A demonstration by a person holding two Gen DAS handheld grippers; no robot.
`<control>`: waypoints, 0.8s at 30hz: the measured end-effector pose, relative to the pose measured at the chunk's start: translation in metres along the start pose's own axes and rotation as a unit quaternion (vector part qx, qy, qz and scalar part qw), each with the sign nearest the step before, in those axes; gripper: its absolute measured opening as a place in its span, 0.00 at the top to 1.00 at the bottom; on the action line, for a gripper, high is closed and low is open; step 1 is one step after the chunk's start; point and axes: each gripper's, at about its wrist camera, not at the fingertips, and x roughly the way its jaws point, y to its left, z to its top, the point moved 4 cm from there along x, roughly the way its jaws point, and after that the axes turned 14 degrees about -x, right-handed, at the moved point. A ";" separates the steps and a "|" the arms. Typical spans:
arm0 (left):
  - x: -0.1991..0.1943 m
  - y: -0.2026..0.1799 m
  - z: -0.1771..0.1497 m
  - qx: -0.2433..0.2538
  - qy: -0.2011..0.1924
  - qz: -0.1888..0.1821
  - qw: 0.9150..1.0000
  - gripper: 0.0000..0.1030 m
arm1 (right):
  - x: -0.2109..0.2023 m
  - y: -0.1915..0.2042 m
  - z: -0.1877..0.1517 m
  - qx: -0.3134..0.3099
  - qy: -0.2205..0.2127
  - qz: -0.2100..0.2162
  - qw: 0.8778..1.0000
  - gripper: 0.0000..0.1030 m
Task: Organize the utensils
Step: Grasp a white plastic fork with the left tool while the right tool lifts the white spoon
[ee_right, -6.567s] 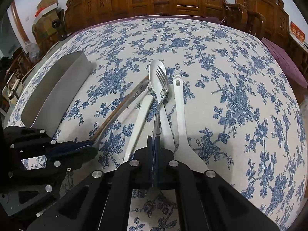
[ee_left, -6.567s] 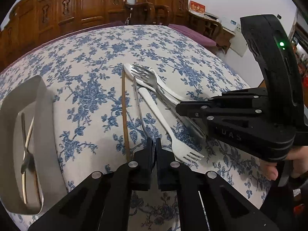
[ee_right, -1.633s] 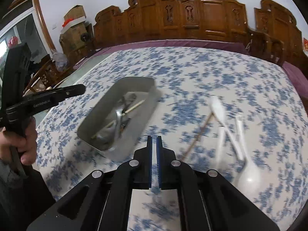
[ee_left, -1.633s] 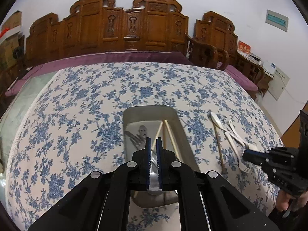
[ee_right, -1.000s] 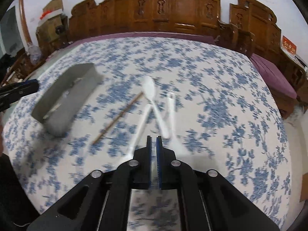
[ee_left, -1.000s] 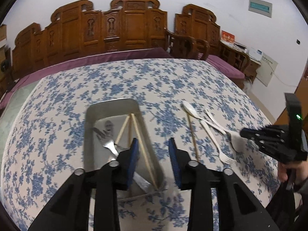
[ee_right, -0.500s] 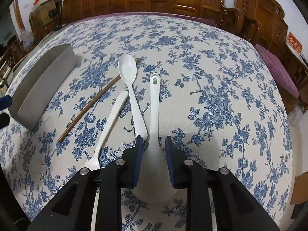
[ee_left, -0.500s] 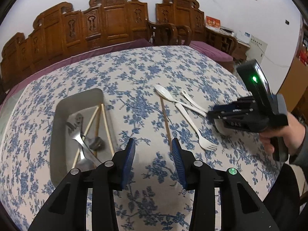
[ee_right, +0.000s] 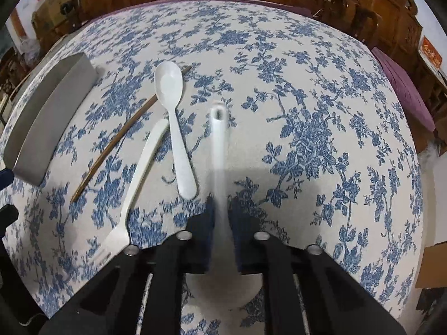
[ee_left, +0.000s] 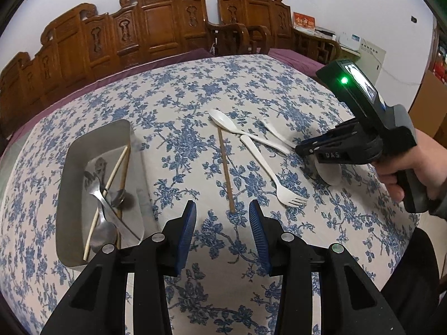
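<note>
Carved wooden chairs [ee_left: 156, 25] line the white wall behind a wide table under a blue-flowered tablecloth [ee_left: 251, 89], and on that cloth the utensils lie in two lots. Nearest the person's right side, a white ladle-like spoon [ee_right: 219, 150] lies with its handle pointing away and its broad bowl under the right gripper [ee_right: 222, 237]; the jaws are closing on the neck of the handle, which is between the blue pads, and the handle is blurred, so I cannot tell whether the pads already press on it. Just beside it on the left lie a white spoon [ee_right: 174, 117], bowl away, and a white fork [ee_right: 137, 184], tines toward the gripper, with a single brown chopstick [ee_right: 123, 134] slanting past them; the spoon's handle crosses close to the fork's end. Farther left sits a metal tray [ee_left: 69, 173] holding a metal fork and spoon [ee_left: 104, 195] and pale chopsticks [ee_left: 111, 173] lying lengthwise, some leaning on its wall. The left gripper [ee_left: 222, 233] hangs over bare cloth between the tray and the brown chopstick, jaws apart with nothing between them. From that side the right gripper's black body reads "DAS" in pale letters, a green light glows on its top, and a hand [ee_left: 413, 167] wraps its grip. Against the back wall stands a small red card with gold writing too small to read, and a purple cloth [ee_left: 290, 57] shows along the table's far edge.
</note>
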 end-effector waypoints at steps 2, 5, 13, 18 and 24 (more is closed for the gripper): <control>0.000 -0.005 -0.002 0.004 0.001 0.002 1.000 0.64 | -0.005 0.000 -0.009 0.002 -0.006 -0.001 1.000 0.90; 0.002 -0.014 -0.005 0.011 0.006 0.004 1.000 0.64 | -0.020 -0.002 -0.026 0.014 -0.029 0.004 0.999 0.90; 0.013 -0.039 -0.014 0.025 0.023 0.009 0.999 0.64 | -0.037 0.004 -0.059 0.027 -0.056 0.018 0.998 0.90; 0.024 -0.051 -0.006 0.009 0.032 0.005 0.999 0.64 | -0.031 0.005 -0.067 0.011 -0.047 0.010 0.999 0.90; 0.051 -0.064 0.010 0.002 0.049 0.003 0.999 0.64 | -0.028 -0.001 -0.070 0.021 -0.055 0.028 0.998 0.89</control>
